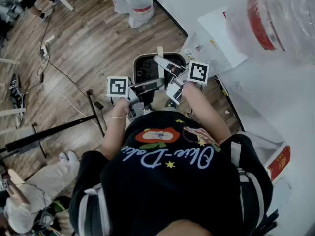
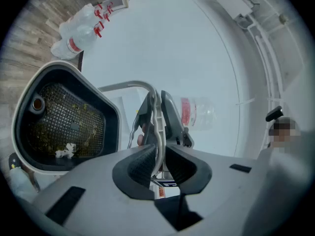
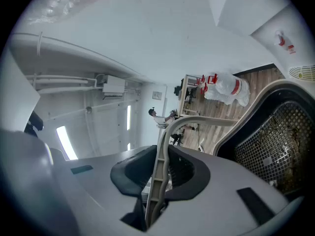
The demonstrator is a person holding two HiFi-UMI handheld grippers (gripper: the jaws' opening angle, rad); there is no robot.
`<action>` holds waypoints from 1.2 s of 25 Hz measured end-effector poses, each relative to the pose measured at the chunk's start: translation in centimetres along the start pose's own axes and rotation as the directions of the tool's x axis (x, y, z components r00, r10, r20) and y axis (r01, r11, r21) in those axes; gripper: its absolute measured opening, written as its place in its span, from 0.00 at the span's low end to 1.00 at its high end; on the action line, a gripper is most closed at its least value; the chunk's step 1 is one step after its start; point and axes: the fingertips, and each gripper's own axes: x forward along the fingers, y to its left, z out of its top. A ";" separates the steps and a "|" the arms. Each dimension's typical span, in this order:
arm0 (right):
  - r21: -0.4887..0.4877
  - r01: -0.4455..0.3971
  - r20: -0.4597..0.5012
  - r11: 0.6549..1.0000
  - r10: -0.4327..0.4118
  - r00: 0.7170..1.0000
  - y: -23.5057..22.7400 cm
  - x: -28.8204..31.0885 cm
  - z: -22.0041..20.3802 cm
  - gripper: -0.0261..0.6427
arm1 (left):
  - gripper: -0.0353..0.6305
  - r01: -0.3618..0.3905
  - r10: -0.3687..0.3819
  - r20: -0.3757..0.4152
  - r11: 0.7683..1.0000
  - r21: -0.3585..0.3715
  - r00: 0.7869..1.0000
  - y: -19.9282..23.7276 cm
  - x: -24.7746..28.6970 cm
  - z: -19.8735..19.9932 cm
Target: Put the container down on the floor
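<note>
The wooden floor (image 1: 83,48) takes up the left and far side. It is open just left of the container, with a thin cable (image 1: 59,73) trailing across it farther left. A black stand (image 1: 54,131) lies on the near left. The white table (image 1: 275,97) fills the right, and its dark edge runs from far centre to near right, just beside the container. The container (image 1: 147,69), a dark bin with a pale rim and a mesh bottom, is in front of the person, between the table edge and the open floor. Whether its base touches the floor cannot be told. Clear water bottles (image 1: 134,4) stand on the floor at the far end, by the table's corner.

A pale bail handle (image 2: 123,86) arches over the bin. The left gripper (image 2: 158,165) is narrowly set and clamps this handle between its ribbed pads. The right gripper (image 3: 160,173) pinches the same handle, touching on both sides.
</note>
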 end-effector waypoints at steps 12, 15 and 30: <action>-0.008 -0.002 -0.007 1.000 0.002 1.000 0.0 0.1 0.1 0.11 | 0.14 0.003 -0.003 0.019 1.000 -0.004 1.000 0.0 0.1 0.1; -0.003 0.001 -0.005 1.000 -0.001 1.000 0.0 0.1 0.1 0.11 | 0.14 -0.008 0.008 0.026 1.000 -0.001 1.000 0.1 0.0 0.1; -0.002 -0.009 -0.129 1.000 0.009 0.992 -1.8 -0.1 2.3 0.11 | 0.14 -0.017 0.020 0.169 1.000 -0.016 0.985 1.5 3.1 1.6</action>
